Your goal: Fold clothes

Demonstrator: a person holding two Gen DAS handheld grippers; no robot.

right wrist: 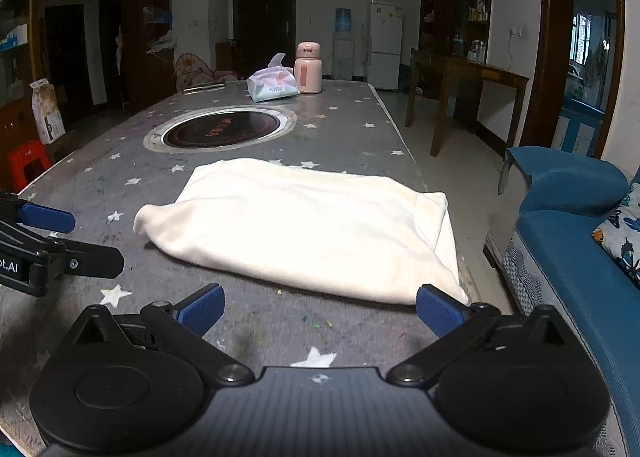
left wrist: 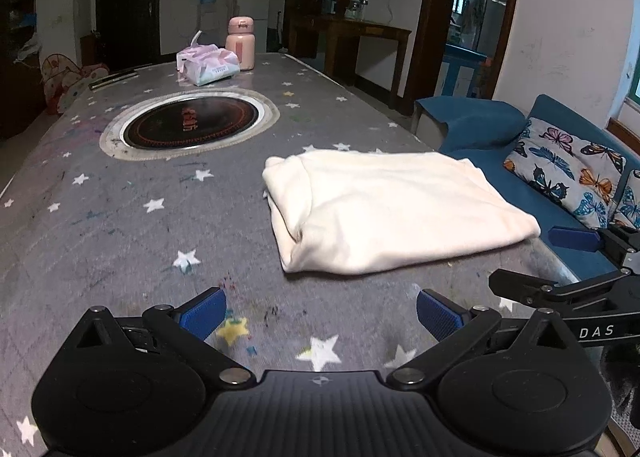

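Long table covered by a grey star-printed cloth (left wrist: 120, 225) filled most of both views. Blue upholstered sofa (right wrist: 568, 241) stood just beside its right edge, carrying a butterfly-print cushion (left wrist: 560, 169).

Cream-white folded garment (left wrist: 384, 213) lay flat on the table near the right edge, a compact rectangle with its layered fold edges visible at one end; in the right wrist view the garment (right wrist: 304, 229) sat between the two grippers' reach, touched by neither.

Round black inset cooktop with a metal ring (left wrist: 190, 125) sat beyond the garment, apart from it.

Left gripper (left wrist: 320, 315): blue-padded fingers spread wide, nothing between them, hovering short of the garment's near edge. Right gripper (right wrist: 320, 311): fingers likewise spread apart, empty, its right pad just in front of the garment's near corner.

At the far end: a soft pack of tissues (left wrist: 208, 65) touching or just beside a pink lidded flask (left wrist: 241, 42).
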